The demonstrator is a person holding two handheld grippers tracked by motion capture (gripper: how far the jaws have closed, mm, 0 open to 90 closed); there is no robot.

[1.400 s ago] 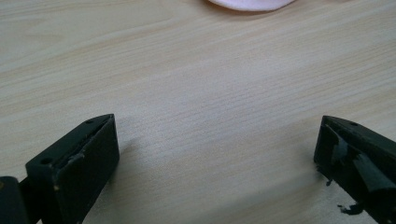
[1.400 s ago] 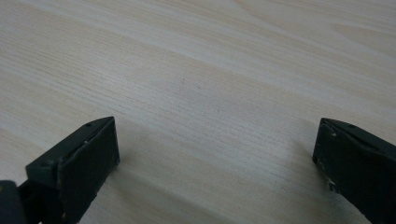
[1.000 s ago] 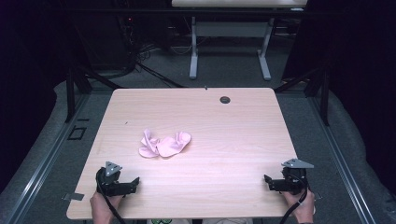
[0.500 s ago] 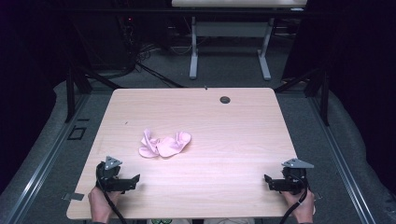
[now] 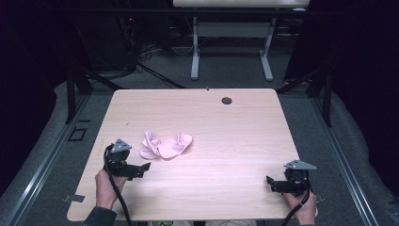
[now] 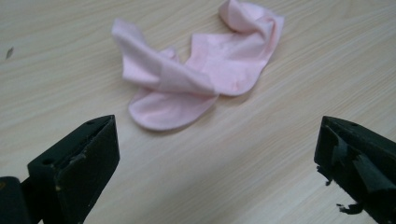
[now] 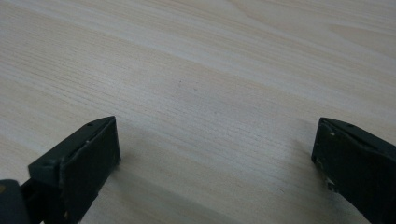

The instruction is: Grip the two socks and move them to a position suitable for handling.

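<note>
One crumpled pink cloth (image 6: 196, 77) just ahead of the wide-open left tool (image 5: 139, 170), seemingly untouched; right tool (image 5: 271, 182) likewise open, well apart.

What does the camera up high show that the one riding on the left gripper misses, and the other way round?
The high view alone takes in the whole light wooden table, the right gripper, both hands and the grey floor. The left gripper view alone gives the folds of the crumpled pale pink cloth close up, with its own two black jaws standing wide apart. Both share that cloth, the left gripper and the tabletop.
</note>
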